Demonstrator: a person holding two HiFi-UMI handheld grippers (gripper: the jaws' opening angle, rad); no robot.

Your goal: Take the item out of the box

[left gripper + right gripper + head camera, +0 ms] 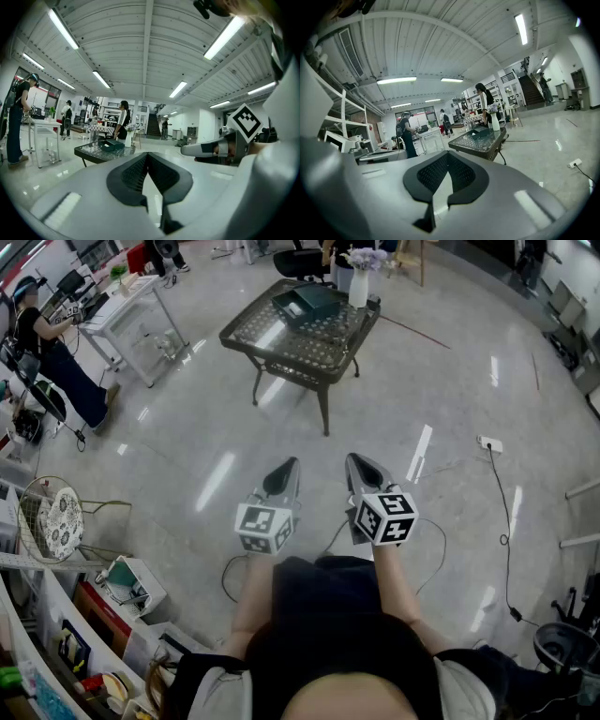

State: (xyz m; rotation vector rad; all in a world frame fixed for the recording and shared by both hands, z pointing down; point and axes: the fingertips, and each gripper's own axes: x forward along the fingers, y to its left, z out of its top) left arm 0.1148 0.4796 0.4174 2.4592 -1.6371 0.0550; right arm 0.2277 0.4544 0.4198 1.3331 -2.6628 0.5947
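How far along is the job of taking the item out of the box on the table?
Nothing looks done yet. The dark green box sits on the black glass-topped table, across open floor from the person. In hand: nothing. The left gripper and the right gripper are both shut, with nothing between the fingers. Left to do: approach the table, reach the box and take the item out.

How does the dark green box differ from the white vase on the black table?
The box is dark green, low and flat; the vase is white, tall and upright. The vase holds pale purple flowers; the box's contents are too small to tell. Both stand on the black table.
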